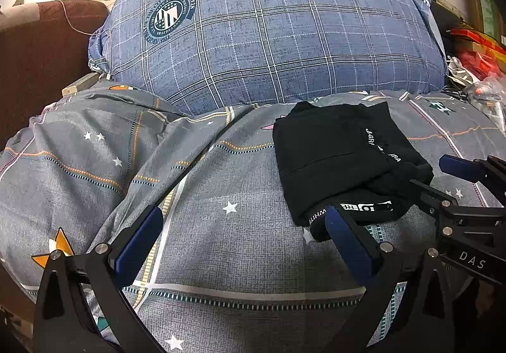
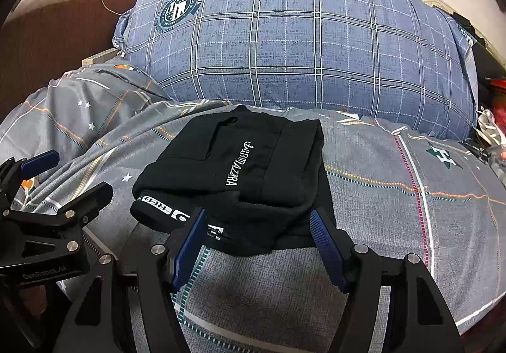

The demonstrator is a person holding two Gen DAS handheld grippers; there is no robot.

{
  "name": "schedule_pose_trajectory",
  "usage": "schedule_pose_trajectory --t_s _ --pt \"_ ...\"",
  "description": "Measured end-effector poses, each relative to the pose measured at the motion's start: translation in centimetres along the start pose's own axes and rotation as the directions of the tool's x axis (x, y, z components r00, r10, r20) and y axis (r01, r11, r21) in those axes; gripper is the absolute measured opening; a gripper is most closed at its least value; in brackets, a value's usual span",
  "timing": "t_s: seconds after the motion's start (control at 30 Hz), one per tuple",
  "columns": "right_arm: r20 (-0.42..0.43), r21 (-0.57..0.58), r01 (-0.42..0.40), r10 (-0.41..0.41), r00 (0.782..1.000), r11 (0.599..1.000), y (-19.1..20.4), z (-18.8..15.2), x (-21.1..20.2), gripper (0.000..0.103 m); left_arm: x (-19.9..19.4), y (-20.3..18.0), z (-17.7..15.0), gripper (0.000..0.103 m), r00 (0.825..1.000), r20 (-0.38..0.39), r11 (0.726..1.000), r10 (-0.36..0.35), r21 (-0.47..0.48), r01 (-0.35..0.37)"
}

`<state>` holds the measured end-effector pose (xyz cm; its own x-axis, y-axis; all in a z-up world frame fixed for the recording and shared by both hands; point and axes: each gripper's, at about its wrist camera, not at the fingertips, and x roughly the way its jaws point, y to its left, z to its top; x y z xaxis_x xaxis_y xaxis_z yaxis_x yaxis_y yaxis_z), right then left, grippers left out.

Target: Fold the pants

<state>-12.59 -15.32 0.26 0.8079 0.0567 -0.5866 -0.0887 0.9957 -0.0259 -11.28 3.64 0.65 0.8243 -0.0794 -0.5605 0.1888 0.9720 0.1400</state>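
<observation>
Grey star-printed bedspread (image 1: 221,236) carries the black fabric pants (image 2: 249,176), folded into a compact bundle with white lettering and a printed waistband showing. Left tongs (image 1: 243,239) gape apart beside them; right tongs (image 2: 257,237) stand apart, straddling the near edge.

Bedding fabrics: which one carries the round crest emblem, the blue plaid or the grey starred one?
The blue plaid pillow at the back; its round crest sits near its left end. The grey duvet cover under the black pants shows only stars and stripes.
</observation>
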Motion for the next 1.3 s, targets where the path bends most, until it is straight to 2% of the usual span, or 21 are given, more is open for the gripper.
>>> schedule_pose_trajectory --t_s 1.3 --pt "-0.012 -0.012 -0.003 0.003 1.000 1.000 0.42 -0.20 0.26 0.069 -0.14 -0.09 0.10 0.103 1.000 -0.004 1.000 -0.015 -0.010 0.015"
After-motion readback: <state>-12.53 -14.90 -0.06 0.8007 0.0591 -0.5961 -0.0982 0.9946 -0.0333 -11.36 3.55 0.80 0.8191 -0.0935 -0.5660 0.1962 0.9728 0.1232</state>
